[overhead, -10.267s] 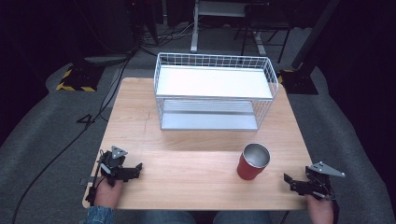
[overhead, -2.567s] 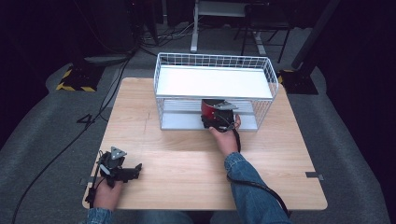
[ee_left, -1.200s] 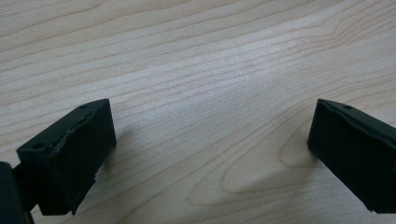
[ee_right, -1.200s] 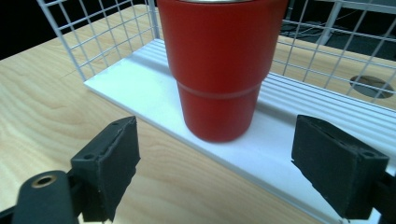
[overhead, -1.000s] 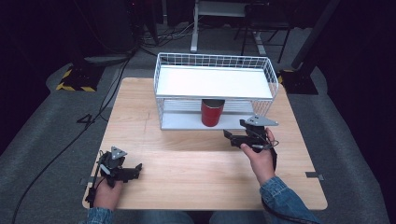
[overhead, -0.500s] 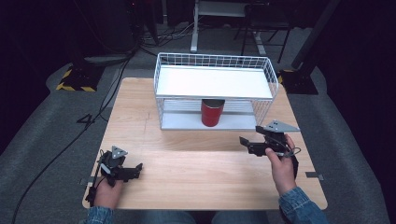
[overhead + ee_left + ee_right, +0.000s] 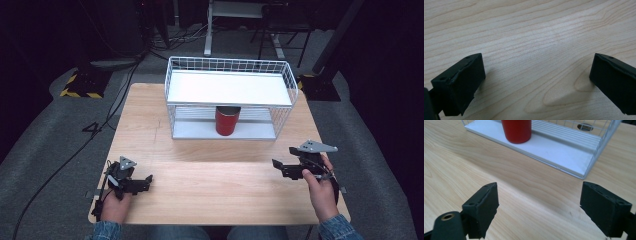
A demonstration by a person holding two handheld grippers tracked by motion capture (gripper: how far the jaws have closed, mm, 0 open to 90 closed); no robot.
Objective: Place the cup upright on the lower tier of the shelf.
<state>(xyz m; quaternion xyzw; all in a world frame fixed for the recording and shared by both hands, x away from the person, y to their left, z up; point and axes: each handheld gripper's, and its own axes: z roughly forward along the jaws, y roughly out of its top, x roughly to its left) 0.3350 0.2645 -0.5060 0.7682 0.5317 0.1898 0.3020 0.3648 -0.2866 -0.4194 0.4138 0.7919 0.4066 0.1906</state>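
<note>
Red can [image 7: 227, 121] stands upright on the lower shelf of the white wire rack [image 7: 287, 80], roughly at the middle of that shelf and under the white upper shelf. The rack sits at the far half of the wooden table [image 7: 210, 200]. Nothing touches the can.

Right gripper [image 7: 281, 168] is held above the table's right side, near the edge, well apart from the rack and the can. Its jaws point toward the table's middle. In the right gripper view the two black jaws stand wide apart with bare wood between them; the can and the rack's front corner show beyond them. Nothing is held.

Left gripper [image 7: 145, 181] rests low at the table's near left corner, in the person's left hand [image 7: 114, 205]. In the left gripper view its jaws are likewise spread wide, close above the wood grain, with nothing between them.
</note>
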